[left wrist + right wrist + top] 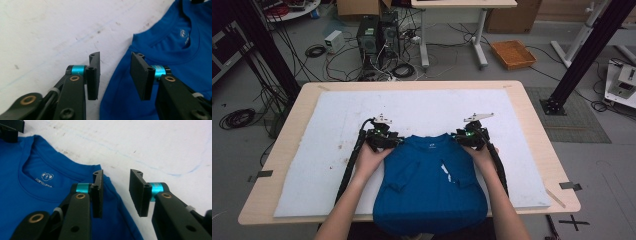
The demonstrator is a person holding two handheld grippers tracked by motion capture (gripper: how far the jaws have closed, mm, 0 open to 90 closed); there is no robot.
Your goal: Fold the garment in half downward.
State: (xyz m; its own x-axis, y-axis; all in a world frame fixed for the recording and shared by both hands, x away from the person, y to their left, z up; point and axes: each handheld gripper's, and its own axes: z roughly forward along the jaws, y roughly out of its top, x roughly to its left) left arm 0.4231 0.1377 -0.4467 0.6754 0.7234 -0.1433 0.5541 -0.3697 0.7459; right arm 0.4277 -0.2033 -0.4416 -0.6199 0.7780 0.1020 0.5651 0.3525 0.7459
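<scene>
A blue T-shirt lies flat on the white mat, collar away from me, both sleeves folded in over the front, its hem hanging over the near table edge. My left gripper sits at the shirt's left shoulder. In the left gripper view its jaws stand open astride the shoulder edge of the shirt, pressing nothing. My right gripper sits at the right shoulder. Its jaws are open too, one over the shirt and one over bare mat. A white logo marks the inside of the collar.
The mat covers most of a wooden table and carries a few brown stains. Beyond the far edge, on the floor, stand computer towers, loose cables and an orange basket. Black frame posts rise at both sides.
</scene>
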